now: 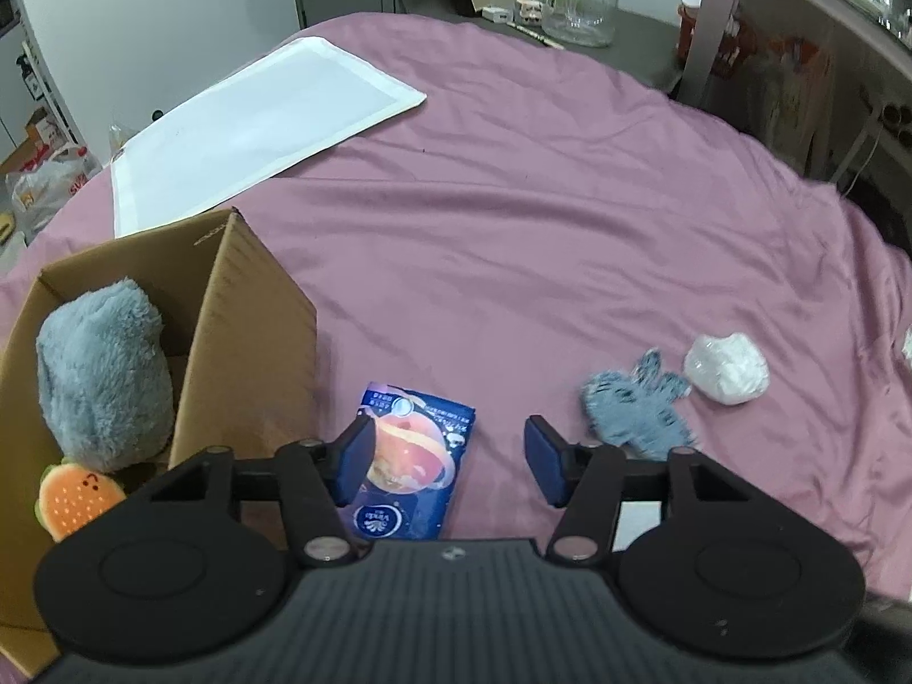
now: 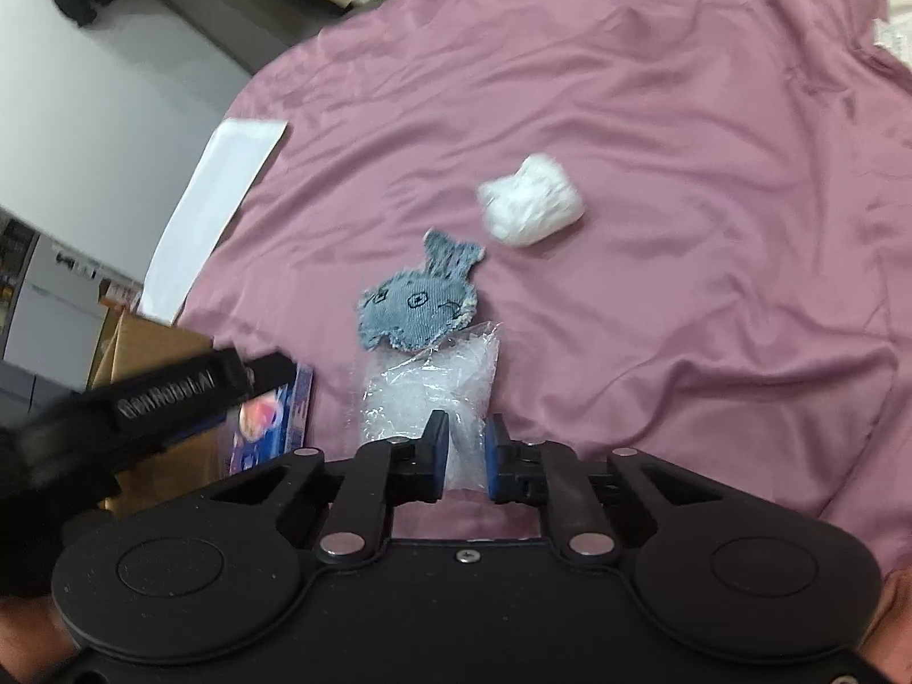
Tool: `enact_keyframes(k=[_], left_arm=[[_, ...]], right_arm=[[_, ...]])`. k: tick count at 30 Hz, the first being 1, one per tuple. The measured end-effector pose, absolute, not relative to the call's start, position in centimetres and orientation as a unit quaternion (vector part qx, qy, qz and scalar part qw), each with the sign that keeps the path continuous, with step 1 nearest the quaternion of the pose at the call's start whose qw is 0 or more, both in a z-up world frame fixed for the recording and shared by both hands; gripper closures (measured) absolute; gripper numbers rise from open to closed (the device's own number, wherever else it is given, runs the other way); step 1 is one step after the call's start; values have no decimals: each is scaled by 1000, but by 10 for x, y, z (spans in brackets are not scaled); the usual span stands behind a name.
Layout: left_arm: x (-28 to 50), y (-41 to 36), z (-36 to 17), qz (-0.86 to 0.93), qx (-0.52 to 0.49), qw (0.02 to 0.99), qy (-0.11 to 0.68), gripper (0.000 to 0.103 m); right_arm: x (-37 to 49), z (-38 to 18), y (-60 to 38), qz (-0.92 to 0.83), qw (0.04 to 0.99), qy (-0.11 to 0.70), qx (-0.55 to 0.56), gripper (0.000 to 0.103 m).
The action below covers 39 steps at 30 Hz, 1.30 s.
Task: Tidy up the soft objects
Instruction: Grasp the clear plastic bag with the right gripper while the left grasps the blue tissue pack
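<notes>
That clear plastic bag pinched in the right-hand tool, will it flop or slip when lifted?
Likely floppy: the clear bag looks thin and crinkled, with the right gripper pinching only its near end. Its glossy film may slip. The loose white filling looks light and may shift.

**Open cloth ahead, clutter near us**

We see wide bare purple cloth [image 1: 513, 216] across the worktop's middle — free passage. The cardboard box [image 1: 251, 342] walls the left; blue packet [image 1: 410, 456], denim fish [image 2: 416, 308] and white bundle [image 2: 530, 205] crowd the near edge.
</notes>
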<state>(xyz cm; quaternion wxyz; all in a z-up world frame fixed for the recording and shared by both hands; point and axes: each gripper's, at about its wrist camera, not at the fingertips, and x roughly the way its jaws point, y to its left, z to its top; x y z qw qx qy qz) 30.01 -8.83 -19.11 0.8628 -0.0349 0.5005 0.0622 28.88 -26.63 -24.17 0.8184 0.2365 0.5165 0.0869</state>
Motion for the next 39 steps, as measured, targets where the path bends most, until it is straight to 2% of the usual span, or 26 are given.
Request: enact_keyframes(k=[20, 27, 39], left_arm=[[318, -111, -230, 78, 120, 841, 521, 51], [315, -108, -227, 71, 115, 852, 506, 71], [288, -107, -187, 23, 23, 869, 493, 84]], right_arm=[[288, -238, -286, 47, 825, 497, 266, 92], [288, -237, -286, 48, 825, 497, 267, 92], [280, -232, -289, 45, 830, 489, 265, 93]])
